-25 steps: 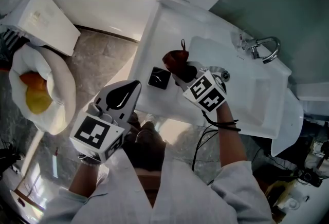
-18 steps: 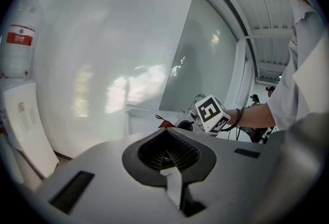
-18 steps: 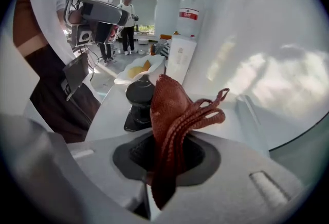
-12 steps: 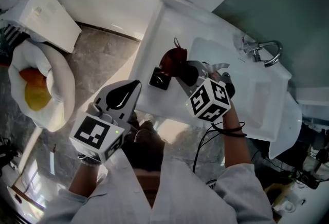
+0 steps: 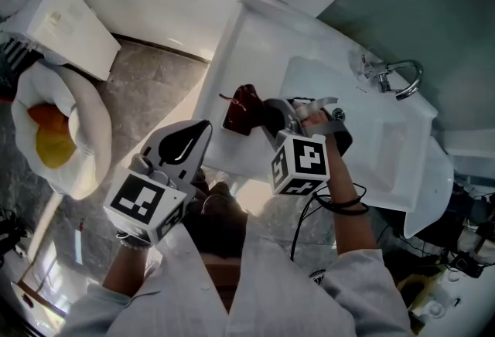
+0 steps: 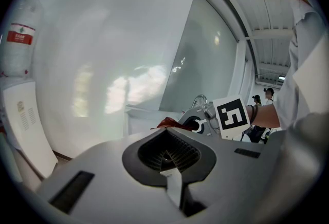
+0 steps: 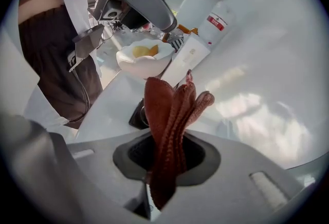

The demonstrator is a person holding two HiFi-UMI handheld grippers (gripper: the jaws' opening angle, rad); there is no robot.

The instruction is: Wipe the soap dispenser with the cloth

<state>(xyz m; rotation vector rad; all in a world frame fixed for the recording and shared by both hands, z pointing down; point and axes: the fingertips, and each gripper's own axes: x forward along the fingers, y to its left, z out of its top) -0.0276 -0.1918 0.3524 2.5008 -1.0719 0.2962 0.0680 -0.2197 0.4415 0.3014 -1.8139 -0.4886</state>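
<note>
A dark red cloth [image 5: 243, 107] is pinched in my right gripper [image 5: 261, 116], which is shut on it above the white counter [image 5: 232, 42] left of the basin. In the right gripper view the cloth [image 7: 172, 110] stands up out of the jaws, and a black edge of the soap dispenser [image 7: 136, 114] shows just behind it to the left. The cloth hides the dispenser in the head view. My left gripper [image 5: 192, 137] hangs off the counter's front edge, shut and holding nothing [image 6: 165, 159], pointing toward the cloth [image 6: 167, 123].
A white basin [image 5: 387, 142] with a chrome faucet [image 5: 400, 77] lies right of the cloth. On the floor at left are a white bag [image 5: 81, 134] holding yellow and orange things and a white box [image 5: 66, 26].
My right gripper has swung left and turned, carrying the cloth onto the black dispenser, which showed before and is now covered. The left gripper has not moved.
</note>
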